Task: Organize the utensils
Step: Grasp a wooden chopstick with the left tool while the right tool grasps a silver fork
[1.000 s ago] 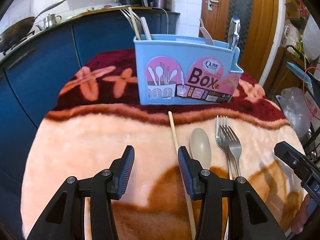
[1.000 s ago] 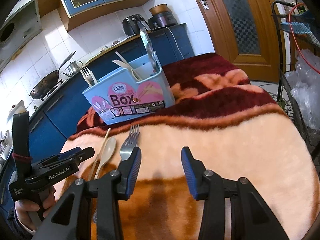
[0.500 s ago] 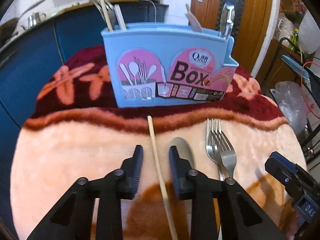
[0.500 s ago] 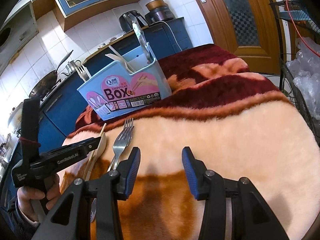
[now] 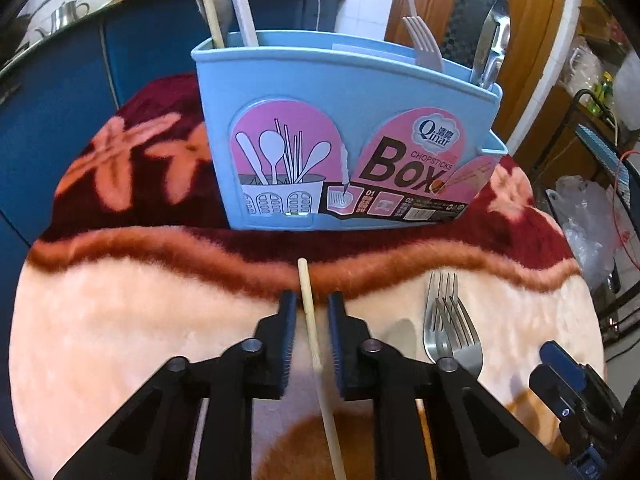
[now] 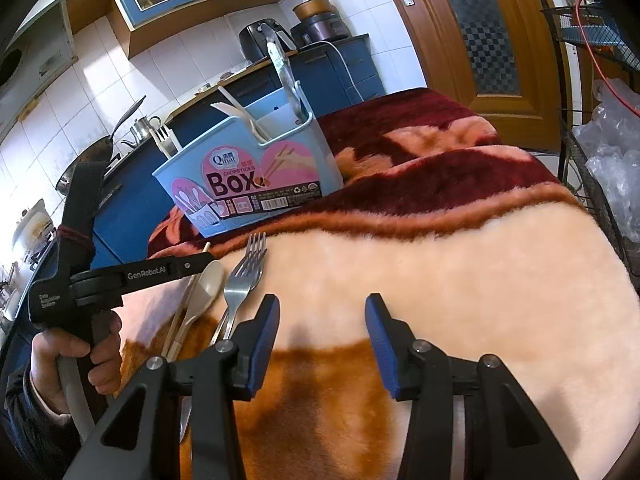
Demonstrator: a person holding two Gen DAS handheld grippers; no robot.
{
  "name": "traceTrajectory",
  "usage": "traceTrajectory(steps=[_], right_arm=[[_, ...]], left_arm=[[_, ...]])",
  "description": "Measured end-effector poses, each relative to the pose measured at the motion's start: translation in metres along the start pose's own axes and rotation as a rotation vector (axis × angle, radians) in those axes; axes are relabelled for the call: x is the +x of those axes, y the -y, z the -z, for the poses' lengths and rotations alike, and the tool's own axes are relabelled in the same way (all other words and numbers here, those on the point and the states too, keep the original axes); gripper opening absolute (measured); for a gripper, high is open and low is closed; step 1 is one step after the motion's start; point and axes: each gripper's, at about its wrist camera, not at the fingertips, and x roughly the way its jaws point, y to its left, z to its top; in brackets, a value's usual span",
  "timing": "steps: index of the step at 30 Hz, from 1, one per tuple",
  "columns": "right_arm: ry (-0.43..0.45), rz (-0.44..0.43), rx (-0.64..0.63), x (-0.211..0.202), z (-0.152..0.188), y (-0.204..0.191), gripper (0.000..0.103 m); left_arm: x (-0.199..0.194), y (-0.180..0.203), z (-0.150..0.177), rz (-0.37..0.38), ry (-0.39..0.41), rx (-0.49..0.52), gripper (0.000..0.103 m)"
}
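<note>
A wooden chopstick lies on the blanket, pointing at the blue utensil box. My left gripper straddles the chopstick's far end; its jaws are closing, and a thin gap still shows on each side. To the right lie two stacked metal forks. The right wrist view shows a beige spoon between the chopstick and the forks, with the box behind. My right gripper hovers open over bare blanket, nothing between its pads.
The box holds several utensils upright, among them forks, a chopstick and a metal spoon. A fluffy peach and maroon blanket covers the table. Blue kitchen cabinets stand behind, and a wire rack with plastic bags stands at the right. A person's hand grips the left tool.
My left gripper has moved forward toward the box and over the chopstick, and its jaws have narrowed from wide to a slim gap around it. The right gripper stays put.
</note>
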Motion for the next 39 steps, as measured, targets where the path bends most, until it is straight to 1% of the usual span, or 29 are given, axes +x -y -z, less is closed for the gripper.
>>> traceTrajectory(steps=[1,4,7,9,14,18,21,28,33,34,35,36,37,38,39], right_arm=[[-0.001,0.004,-0.001,0.000,0.000,0.000,0.048],[-0.005,0.015,-0.008,0.001,0.000,-0.002,0.048],[-0.011,0.030,-0.017,0.001,-0.001,-0.004,0.048],[-0.014,0.037,-0.020,0.001,-0.001,-0.006,0.048],[-0.030,0.012,-0.034,0.002,-0.003,-0.018,0.048],[-0.051,-0.003,-0.069,0.009,-0.005,-0.035,0.048],[-0.080,-0.010,-0.097,0.019,-0.007,-0.049,0.048],[-0.143,0.008,-0.128,0.045,-0.016,-0.064,0.048],[-0.174,-0.056,-0.089,0.051,-0.024,-0.061,0.048],[-0.180,-0.063,-0.079,0.052,-0.025,-0.060,0.047],[-0.184,-0.067,-0.074,0.053,-0.025,-0.059,0.043],[-0.188,-0.066,-0.070,0.054,-0.025,-0.058,0.035],[-0.189,-0.057,-0.071,0.054,-0.025,-0.057,0.029],[-0.187,-0.051,-0.078,0.054,-0.025,-0.057,0.027],[-0.184,-0.052,-0.079,0.053,-0.024,-0.058,0.026]], left_arm=[[-0.001,0.000,0.001,0.006,0.002,-0.002,0.007],[-0.007,-0.005,0.004,0.042,0.018,-0.025,0.004],[-0.017,-0.014,0.008,0.059,0.045,-0.057,0.004],[-0.030,-0.022,0.012,0.068,0.087,-0.081,0.004],[-0.058,-0.038,0.022,0.048,0.178,-0.112,0.004],[-0.079,-0.045,0.029,0.017,0.257,-0.105,0.004],[-0.089,-0.049,0.034,0.012,0.292,-0.104,0.004],[-0.099,-0.055,0.041,0.025,0.322,-0.112,0.004],[-0.102,-0.058,0.044,0.044,0.334,-0.119,0.004],[-0.102,-0.058,0.044,0.046,0.335,-0.120,0.004],[-0.102,-0.058,0.044,0.047,0.336,-0.121,0.004],[-0.103,-0.059,0.044,0.050,0.338,-0.121,0.004],[-0.103,-0.058,0.045,0.051,0.339,-0.122,0.004],[-0.103,-0.058,0.045,0.052,0.340,-0.123,0.004],[-0.104,-0.058,0.045,0.054,0.340,-0.124,0.004]])
